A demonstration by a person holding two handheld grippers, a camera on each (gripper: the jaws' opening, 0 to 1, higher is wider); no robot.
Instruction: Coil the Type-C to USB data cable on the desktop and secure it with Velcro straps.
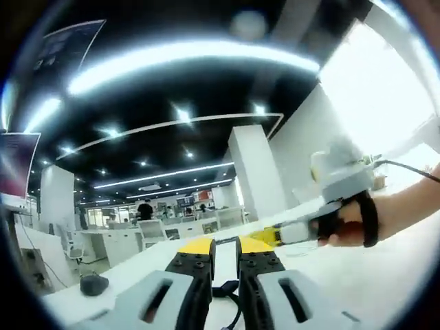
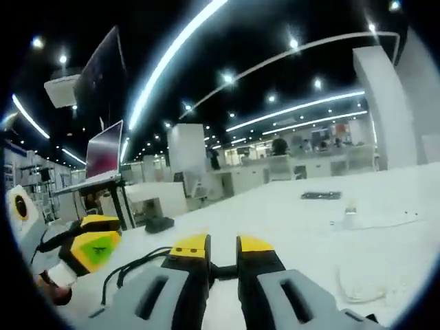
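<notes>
In the left gripper view my left gripper points across the white desk. Its yellow-tipped jaws stand close together, and a black cable crosses the narrow gap between them. My right gripper comes in from the right, held by a hand in a black strap. In the right gripper view my right gripper has its jaws nearly together on the black cable, which loops off to the left. The left gripper sits at the left edge there.
A black mouse lies on the desk at the left. A thin white cable, a small white adapter and a flat dark object lie on the desk. A laptop on a stand is at the left.
</notes>
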